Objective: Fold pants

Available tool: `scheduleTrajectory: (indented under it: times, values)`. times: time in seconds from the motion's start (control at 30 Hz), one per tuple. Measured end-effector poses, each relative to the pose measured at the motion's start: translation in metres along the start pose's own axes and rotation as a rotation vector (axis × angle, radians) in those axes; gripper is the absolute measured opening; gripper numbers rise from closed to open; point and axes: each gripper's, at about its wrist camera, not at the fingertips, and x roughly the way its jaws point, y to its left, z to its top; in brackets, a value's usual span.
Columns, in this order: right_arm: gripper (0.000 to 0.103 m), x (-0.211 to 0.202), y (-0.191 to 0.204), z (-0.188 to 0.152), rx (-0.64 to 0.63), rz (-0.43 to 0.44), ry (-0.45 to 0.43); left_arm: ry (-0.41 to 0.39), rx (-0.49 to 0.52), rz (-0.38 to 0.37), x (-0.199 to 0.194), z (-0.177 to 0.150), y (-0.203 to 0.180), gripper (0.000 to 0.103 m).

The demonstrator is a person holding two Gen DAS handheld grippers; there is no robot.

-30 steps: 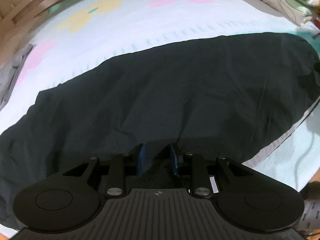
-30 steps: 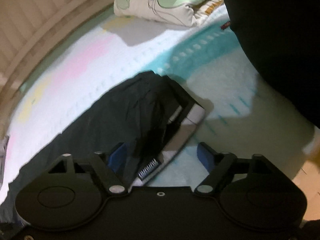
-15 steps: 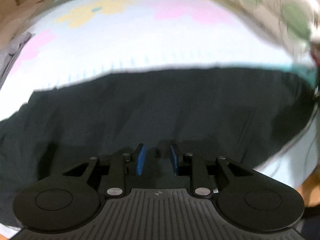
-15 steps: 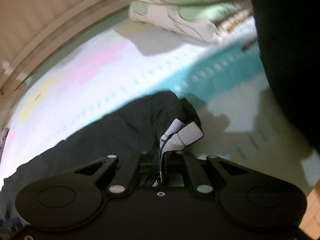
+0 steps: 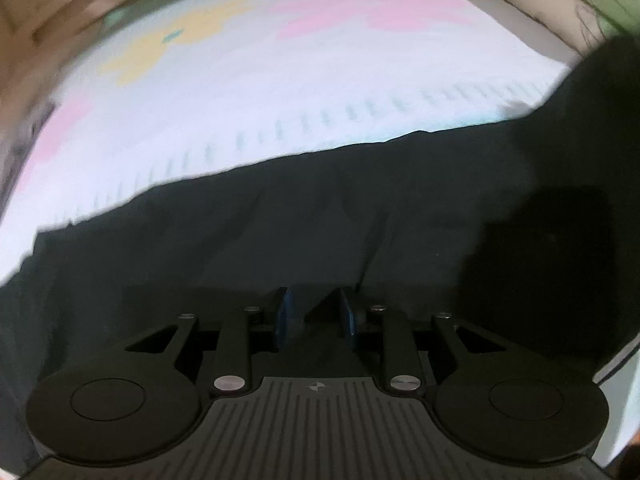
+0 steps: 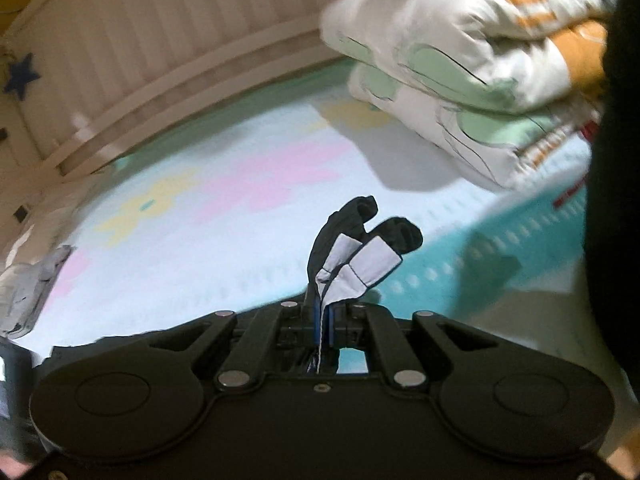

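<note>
Dark pants (image 5: 320, 220) lie spread across the pastel bed sheet and fill the lower half of the left wrist view. My left gripper (image 5: 314, 312) sits low over the cloth with its blue pads (image 5: 285, 312) a small gap apart; dark fabric rises between them, and whether they pinch it is unclear. My right gripper (image 6: 323, 316) is shut on the pants' end with its white-and-black trim (image 6: 356, 260), lifted above the sheet.
The bed sheet (image 6: 224, 216) has pink, yellow and teal patches. A folded quilt (image 6: 472, 76) lies at the back right. A wooden slatted bed rail (image 6: 168, 60) runs along the far side. Grey cloth (image 6: 28, 288) lies at the left edge.
My right gripper closed on the pants' trimmed end and lifted it up off the sheet. The left gripper view shifted slightly over the pants, pads still a small gap apart.
</note>
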Motion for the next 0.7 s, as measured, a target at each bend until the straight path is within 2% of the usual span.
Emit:
scheduleTrajectory:
  times: [0.1,0.17,0.37,0.53,0.7]
  values:
    - [0.010,-0.006,0.016,0.005,-0.018,0.043,-0.017,-0.004,-0.031,-0.040,-0.007,0.001,0.011,0.026]
    - [0.010,-0.010,0.031,0.008,-0.035,0.077,-0.028,-0.019,-0.073,-0.033,-0.015,0.001,0.028,0.026]
    - [0.010,-0.015,0.095,0.003,-0.109,0.233,-0.024,-0.110,-0.162,0.100,-0.043,-0.007,0.100,0.026]
    - [0.010,-0.003,0.162,-0.022,-0.225,0.354,0.028,-0.099,-0.292,0.164,-0.050,-0.025,0.167,0.026]
    - [0.010,0.025,0.226,-0.064,-0.364,0.416,0.122,-0.084,-0.380,0.219,-0.047,-0.036,0.212,0.026]
